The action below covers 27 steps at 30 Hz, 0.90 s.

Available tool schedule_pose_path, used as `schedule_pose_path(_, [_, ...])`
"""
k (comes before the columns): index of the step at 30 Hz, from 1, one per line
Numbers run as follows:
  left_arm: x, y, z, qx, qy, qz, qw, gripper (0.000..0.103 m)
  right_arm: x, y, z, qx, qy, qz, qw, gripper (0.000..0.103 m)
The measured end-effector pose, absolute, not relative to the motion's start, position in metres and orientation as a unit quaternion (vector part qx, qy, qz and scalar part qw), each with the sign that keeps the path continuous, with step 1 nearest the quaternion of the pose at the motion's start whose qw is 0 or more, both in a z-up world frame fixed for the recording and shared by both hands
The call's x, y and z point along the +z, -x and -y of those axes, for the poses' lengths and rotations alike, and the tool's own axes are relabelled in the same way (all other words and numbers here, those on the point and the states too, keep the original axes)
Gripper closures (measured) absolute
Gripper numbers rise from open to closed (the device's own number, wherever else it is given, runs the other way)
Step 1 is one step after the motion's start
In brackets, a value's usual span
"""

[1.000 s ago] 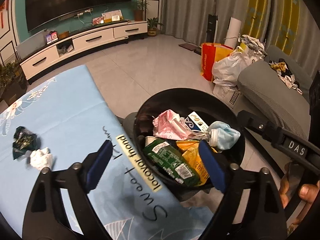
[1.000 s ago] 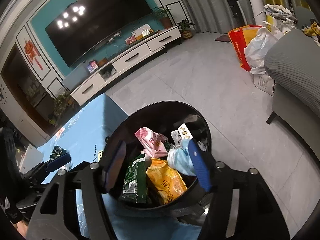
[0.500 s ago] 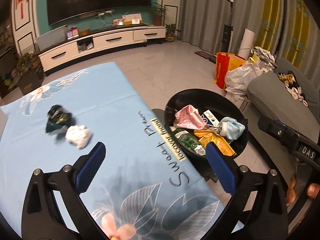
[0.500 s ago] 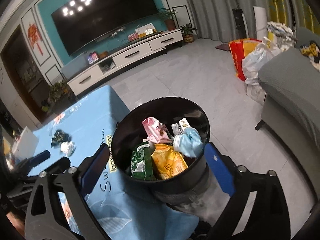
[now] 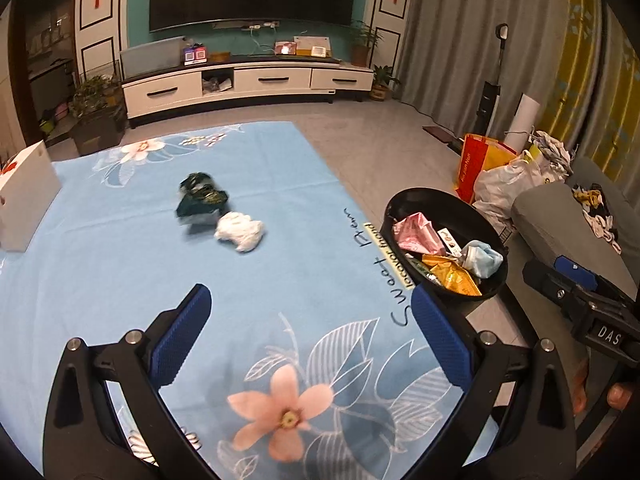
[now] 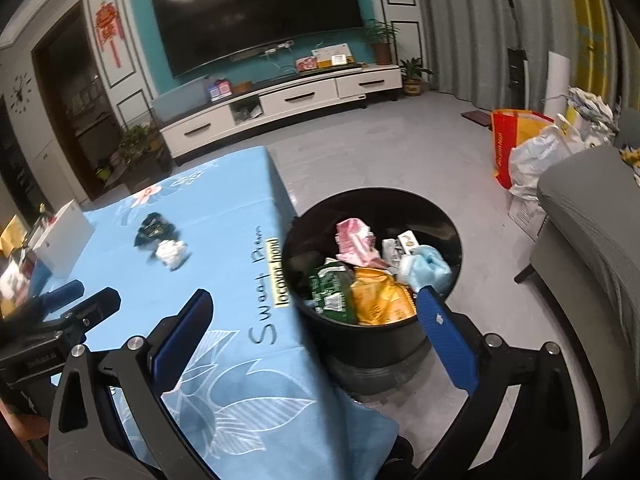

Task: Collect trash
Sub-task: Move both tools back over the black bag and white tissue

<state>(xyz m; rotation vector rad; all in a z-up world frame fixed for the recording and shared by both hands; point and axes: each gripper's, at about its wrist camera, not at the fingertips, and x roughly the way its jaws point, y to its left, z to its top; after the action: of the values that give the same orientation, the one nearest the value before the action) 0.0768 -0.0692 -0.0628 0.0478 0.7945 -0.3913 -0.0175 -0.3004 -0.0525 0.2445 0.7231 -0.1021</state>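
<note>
A crumpled dark green wrapper and a white paper ball lie side by side on the blue flowered tablecloth; both also show in the right wrist view, wrapper and ball. A black bin beside the table's right edge holds several wrappers and a blue face mask. My left gripper is open and empty above the cloth, well short of the two pieces. My right gripper is open and empty above the table edge and the bin.
A white box stands at the table's left edge. A grey sofa is right of the bin. Red, yellow and white bags sit on the floor behind it. A white TV cabinet lines the far wall.
Both grippers have pulled back from over the bin and risen. The left one swung left over the table, so the green wrapper and paper ball now sit ahead of it.
</note>
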Motion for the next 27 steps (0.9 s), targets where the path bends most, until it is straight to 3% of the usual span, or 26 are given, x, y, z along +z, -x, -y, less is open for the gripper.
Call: schedule_pose_path(27, [-0.079,-0.080,0.006,-0.149,-0.003,-0.409,0.900,0.003,-0.060,-0.011,0.237,-0.005,-0.070,-0.381,0.922,0.004])
